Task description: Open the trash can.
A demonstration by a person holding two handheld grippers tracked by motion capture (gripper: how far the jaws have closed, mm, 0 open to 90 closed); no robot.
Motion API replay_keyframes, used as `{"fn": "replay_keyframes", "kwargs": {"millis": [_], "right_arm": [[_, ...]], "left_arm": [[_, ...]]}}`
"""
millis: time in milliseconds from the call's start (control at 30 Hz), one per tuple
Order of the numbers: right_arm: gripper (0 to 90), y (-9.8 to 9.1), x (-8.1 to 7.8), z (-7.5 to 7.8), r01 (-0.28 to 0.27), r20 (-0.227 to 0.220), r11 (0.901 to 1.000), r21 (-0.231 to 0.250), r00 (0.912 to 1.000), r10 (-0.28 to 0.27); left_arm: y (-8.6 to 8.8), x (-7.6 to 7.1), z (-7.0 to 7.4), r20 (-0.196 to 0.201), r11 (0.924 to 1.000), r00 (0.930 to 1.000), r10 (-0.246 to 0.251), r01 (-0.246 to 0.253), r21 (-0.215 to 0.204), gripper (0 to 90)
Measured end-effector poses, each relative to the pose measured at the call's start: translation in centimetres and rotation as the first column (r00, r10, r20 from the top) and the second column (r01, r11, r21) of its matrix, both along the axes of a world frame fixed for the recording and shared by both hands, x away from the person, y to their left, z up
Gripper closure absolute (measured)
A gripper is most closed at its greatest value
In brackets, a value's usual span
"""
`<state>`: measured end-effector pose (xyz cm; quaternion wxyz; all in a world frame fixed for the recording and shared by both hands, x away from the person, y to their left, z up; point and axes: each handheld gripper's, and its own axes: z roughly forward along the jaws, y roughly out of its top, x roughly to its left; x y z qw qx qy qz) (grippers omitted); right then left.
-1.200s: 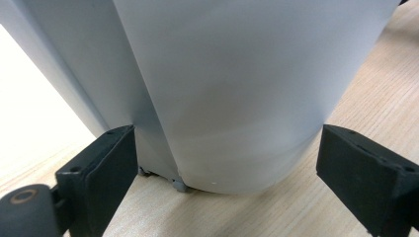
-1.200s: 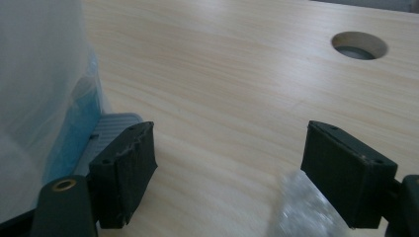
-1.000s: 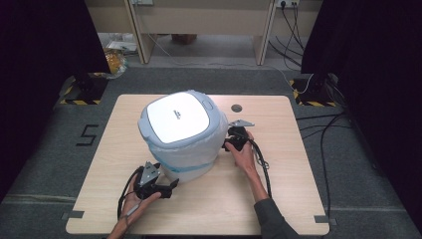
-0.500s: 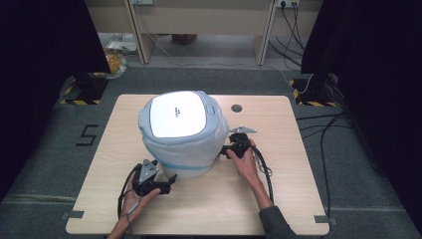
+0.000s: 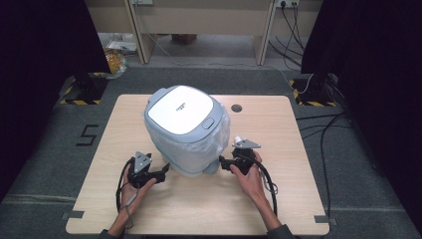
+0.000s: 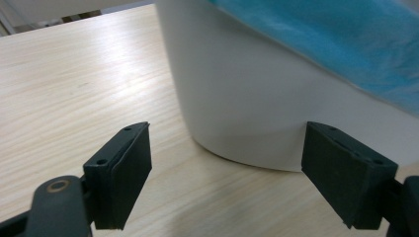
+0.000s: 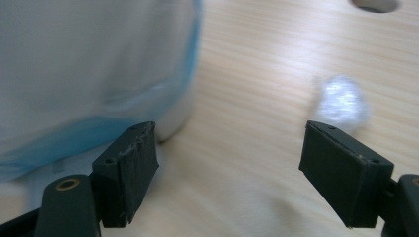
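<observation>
Pale wood surface (image 5: 298, 199), rounded corners, standing on grey floor with a painted "5" (image 5: 87, 134) at its left side. Round cable hole (image 5: 236, 107) near the far edge of the surface. A white lidded bin (image 5: 186, 130) sits upright mid-surface, slightly toward the far side; flat white lid with small grey button at its near right corner. A pale blue liner bag (image 5: 219, 144) is draped over the outside of the bin body, hanging partway down; bare white base visible beneath it in the left gripper view. Left tool (image 5: 162, 173) lies low on the surface just beside the bin's near left base, held in the person's left hand (image 5: 133, 184); jaws spread wide, nothing between them. Right tool (image 5: 222, 162) is at the bin's near right base, in the right hand (image 5: 249, 175); jaws likewise wide apart, empty. Small crumpled whitish scrap (image 7: 343, 103) on the surface beyond the right tool, blurred, kind unclear.
</observation>
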<state>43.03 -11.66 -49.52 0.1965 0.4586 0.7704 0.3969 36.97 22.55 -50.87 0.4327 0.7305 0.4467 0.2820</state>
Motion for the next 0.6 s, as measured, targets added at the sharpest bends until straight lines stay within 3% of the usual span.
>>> {"fn": "replay_keyframes", "kwargs": {"millis": [67, 167, 300, 467, 600], "right_arm": [[21.9, -0.2, 0.6, -0.5, 0.020, 0.005, 0.9997, -0.013, 0.9998, -0.020], [22.0, -0.1, 1.0, -1.2, 0.005, -0.015, 1.0000, -0.003, 0.9999, -0.005], [30.6, 0.6, 0.6, -1.5, -0.019, 0.011, 0.9976, -0.066, 0.9997, 0.020], [40.7, 1.3, -0.5, -1.0, -0.039, 0.010, 0.9948, -0.094, 0.9992, 0.040], [42.0, 1.7, -1.8, -1.3, -0.071, -0.018, 0.9968, -0.037, 0.9974, 0.070]], "left_arm": [[-0.2, -0.1, 0.0, 0.000, 0.9999, 1.0000, -0.008, 0.007, 0.009, 18.8], [-0.3, -0.1, 0.0, -0.002, 0.9999, 1.0000, -0.008, 0.008, 0.012, 18.8], [0.1, 0.3, 0.0, -0.022, 0.9998, 0.9995, -0.021, 0.021, -0.007, 17.2], [0.5, 1.0, 0.0, -0.027, 0.9998, 0.9996, -0.005, 0.005, -0.018, 18.3], [0.7, 1.4, 0.1, -0.029, 0.9991, 0.9996, -0.001, -0.001, -0.043, 19.4]]}}
